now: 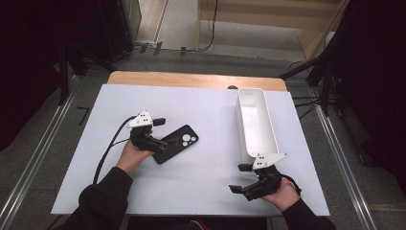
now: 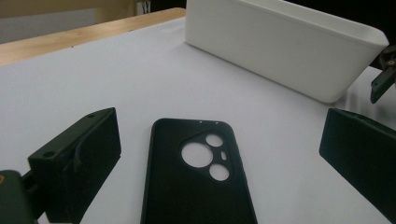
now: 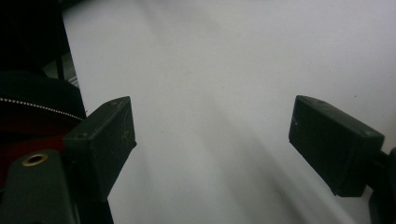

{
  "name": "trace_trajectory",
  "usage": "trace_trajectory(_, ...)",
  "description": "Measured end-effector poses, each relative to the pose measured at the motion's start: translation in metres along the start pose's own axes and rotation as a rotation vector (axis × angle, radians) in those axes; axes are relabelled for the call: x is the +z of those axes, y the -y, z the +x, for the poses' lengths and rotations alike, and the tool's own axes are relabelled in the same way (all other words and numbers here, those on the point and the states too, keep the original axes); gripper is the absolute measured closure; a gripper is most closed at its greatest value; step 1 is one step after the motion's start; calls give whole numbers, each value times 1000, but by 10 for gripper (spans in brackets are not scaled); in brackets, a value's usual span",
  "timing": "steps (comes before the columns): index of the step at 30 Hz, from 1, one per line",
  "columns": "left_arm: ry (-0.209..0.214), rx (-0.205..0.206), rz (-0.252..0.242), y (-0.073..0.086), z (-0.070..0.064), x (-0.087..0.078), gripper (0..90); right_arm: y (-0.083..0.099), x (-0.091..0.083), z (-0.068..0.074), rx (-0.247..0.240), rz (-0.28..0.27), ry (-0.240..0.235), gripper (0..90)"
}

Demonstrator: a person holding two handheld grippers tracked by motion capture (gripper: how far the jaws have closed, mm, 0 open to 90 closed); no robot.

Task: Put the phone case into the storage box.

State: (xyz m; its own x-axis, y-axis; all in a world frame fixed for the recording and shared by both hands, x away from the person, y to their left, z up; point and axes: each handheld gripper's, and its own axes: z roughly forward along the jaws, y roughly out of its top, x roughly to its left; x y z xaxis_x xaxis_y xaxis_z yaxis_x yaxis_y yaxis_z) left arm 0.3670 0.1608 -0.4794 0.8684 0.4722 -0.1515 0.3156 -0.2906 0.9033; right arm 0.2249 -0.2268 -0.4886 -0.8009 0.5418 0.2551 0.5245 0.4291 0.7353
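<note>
My left gripper [image 2: 219, 154] is spread wide and straddles the flat black rubbery phone case [image 2: 198, 182], which lies inside-up on the white tabletop [image 2: 140, 74] with its camera cutouts facing away from me; no jaw is touching it yet as far as I can tell. The case lies well to my left of the long white plastic bin [image 1: 256, 122], nearer me than the bin's far end, and is angled toward it. I judge the step to be a pickup of the case, probably for the bin. It is thin and flat, so I'd drop the jaws down until they nearly scrape the tabletop, centre them on the two long edges, and close slowly so the soft wall doesn't buckle or squirt out. If the edge grab slips, tilt one jaw under the raised rim rather than squeezing harder. My right gripper [image 1: 246, 179] is also spread wide, holding nothing, over bare tabletop just in front of the bin's near end, pointing left. I'd keep it clear of the bin mouth, or use it to steady the bin wall if the case goes in there.
</note>
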Motion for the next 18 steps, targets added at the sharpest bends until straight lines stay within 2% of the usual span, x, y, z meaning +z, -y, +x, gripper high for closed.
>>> trace_trajectory(9, -18, -21, 19, 14, 5, 4, 0, -2, 1, 0, -2, 3, -5, 132)
trace_trajectory(15, -23, -13, 59, 21, 5, 10, 0, -2, 1, -1, -4, -1, -7, 132)
trace_trajectory(18, -30, -32, 57, 21, 6, 11, 0, -2, 1, -1, -5, -1, -8, 132)
